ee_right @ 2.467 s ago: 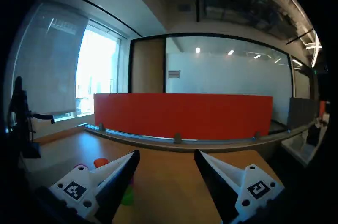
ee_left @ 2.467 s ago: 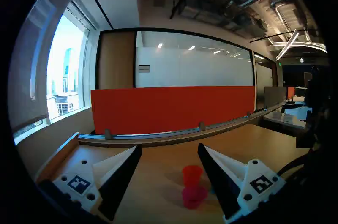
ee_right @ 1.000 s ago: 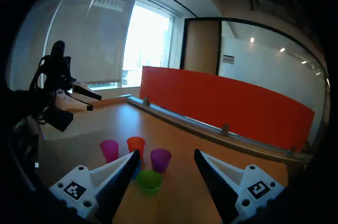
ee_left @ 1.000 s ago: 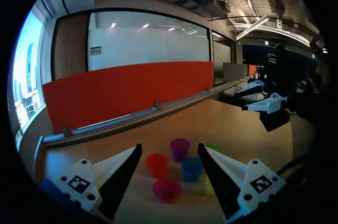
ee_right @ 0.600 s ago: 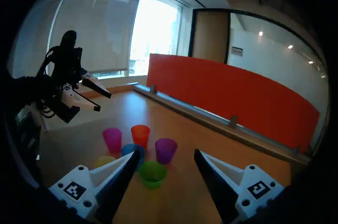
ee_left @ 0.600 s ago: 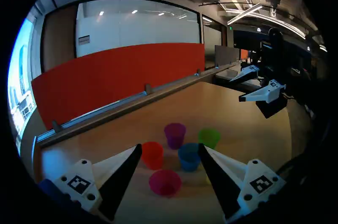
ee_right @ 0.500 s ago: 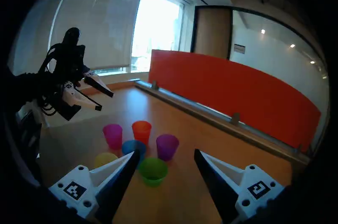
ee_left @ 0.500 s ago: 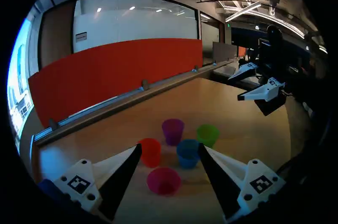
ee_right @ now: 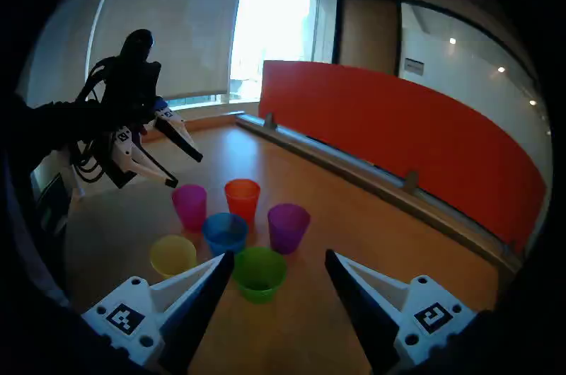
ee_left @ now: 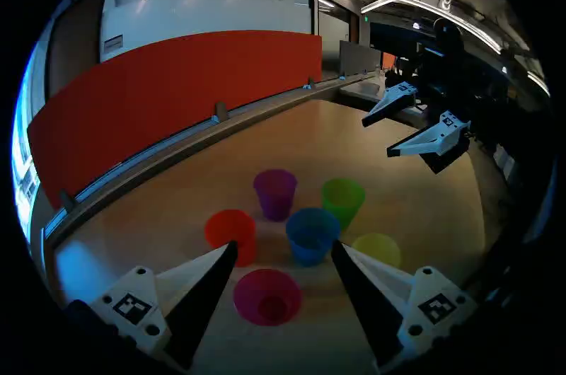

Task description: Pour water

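Six cups stand clustered on the desk: blue cup central, with red cup, purple cup, green cup, yellow cup and magenta cup close around it. Our left hand-held gripper hangs over the magenta side, fingers wide apart, gripping nothing. Our right hand-held gripper faces it from the green side, equally wide, gripping nothing. We cannot tell whether any cup holds water.

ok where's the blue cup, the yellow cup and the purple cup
blue cup (ee_left: 311,251): left gripper view, its front wall
yellow cup (ee_right: 173,252): right gripper view, inside its open mouth
purple cup (ee_left: 275,204): left gripper view, its side wall
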`<state>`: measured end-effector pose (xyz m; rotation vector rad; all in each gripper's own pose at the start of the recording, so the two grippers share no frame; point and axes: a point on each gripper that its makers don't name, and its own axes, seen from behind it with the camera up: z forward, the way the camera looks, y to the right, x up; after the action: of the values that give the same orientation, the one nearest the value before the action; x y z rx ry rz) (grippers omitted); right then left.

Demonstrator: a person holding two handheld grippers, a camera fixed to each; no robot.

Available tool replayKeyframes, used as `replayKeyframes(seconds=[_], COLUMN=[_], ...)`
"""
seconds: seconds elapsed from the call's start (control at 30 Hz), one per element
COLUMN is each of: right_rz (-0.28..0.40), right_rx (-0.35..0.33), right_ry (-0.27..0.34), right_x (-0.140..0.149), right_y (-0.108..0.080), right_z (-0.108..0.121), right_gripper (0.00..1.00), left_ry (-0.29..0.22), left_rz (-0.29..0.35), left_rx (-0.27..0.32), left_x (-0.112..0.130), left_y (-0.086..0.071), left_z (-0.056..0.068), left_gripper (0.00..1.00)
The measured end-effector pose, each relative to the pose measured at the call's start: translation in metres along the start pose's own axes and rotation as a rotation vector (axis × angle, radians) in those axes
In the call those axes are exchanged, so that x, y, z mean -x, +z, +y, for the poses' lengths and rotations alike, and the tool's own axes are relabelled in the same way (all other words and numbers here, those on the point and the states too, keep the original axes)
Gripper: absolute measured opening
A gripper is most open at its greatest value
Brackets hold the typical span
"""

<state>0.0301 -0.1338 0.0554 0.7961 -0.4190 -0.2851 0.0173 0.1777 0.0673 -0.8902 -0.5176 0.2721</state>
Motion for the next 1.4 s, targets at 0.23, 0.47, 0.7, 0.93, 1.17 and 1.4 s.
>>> replayKeyframes(seconds=[0.23,0.47,0.7,0.93,1.17,1.4], right_rz=[-0.024,-0.039,-0.056,-0.075,-0.082,-0.095], right_rx=[-0.021,-0.040,-0.058,-0.075,-0.091,-0.104], right_ry=[0.015,0.017,0.006,-0.003,0.001,-0.001], right_x=[0.014,0.024,0.033,0.043,0.049,0.056], right_y=[0.011,0.021,0.027,0.032,0.036,0.040], right_z=[-0.001,-0.005,-0.008,-0.012,-0.016,-0.020], right_gripper=[1.00,1.00,1.00,1.00,1.00,1.00], left_ry=[0.032,0.053,0.065,0.065,0.069,0.087], left_rz=[-0.039,-0.072,-0.105,-0.129,-0.150,-0.166], left_rx=[0.030,0.060,0.089,0.106,0.108,0.115], left_x=[0.009,0.015,0.018,0.023,0.028,0.028], left_y=[0.011,0.023,0.032,0.042,0.052,0.061], left_z=[0.004,0.011,0.017,0.021,0.022,0.025], left_gripper=[0.98,0.98,0.99,0.99,0.98,0.98])
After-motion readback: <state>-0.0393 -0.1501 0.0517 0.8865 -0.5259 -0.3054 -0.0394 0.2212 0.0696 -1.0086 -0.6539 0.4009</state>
